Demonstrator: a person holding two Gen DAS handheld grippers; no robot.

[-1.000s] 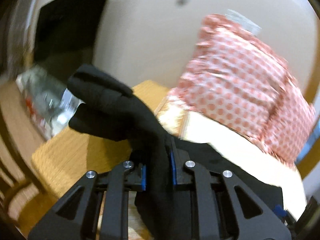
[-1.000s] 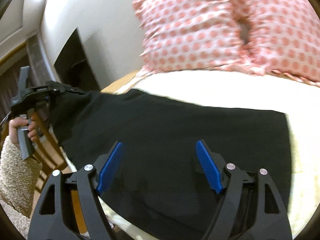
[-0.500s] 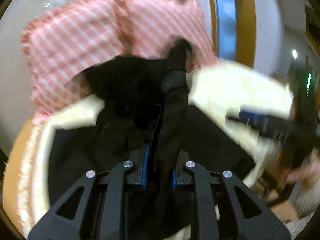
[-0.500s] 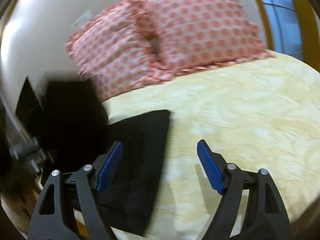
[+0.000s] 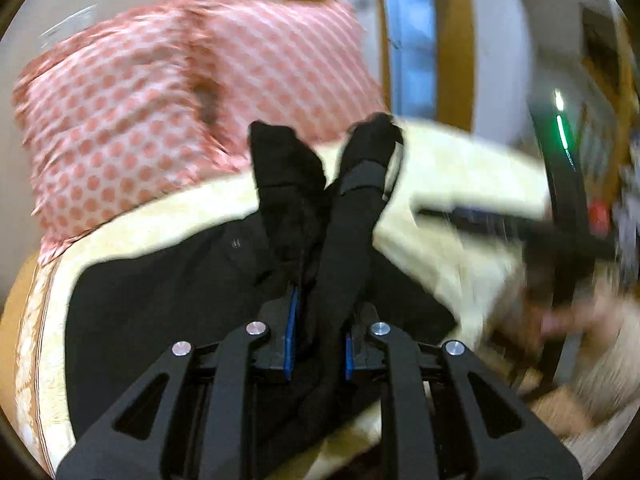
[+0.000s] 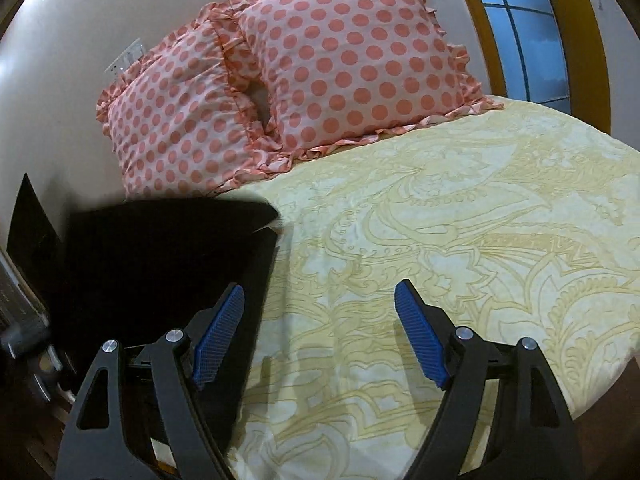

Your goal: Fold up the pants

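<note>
The black pants [image 5: 160, 288] lie on the yellow patterned bed cover [image 5: 448, 160]. My left gripper [image 5: 318, 332] is shut on a bunched end of the pants, which sticks up between its fingers above the rest of the cloth. In the right wrist view the pants [image 6: 160, 264] fill the left side, partly lifted and blurred. My right gripper [image 6: 320, 332] is open and empty, held above the bed cover [image 6: 440, 220] at the pants' right edge. It also shows blurred at the right of the left wrist view [image 5: 520, 224].
Two pink polka-dot pillows [image 6: 280, 80] lean against the wall at the head of the bed. A window [image 6: 528, 20] with a wooden frame is at the far right. A dark object [image 6: 28, 228] stands by the wall at the left.
My left gripper has swung the held pants end from the left bedside over the bed, towards the right. My right gripper has moved right, off the pants, and is over bare bed cover.
</note>
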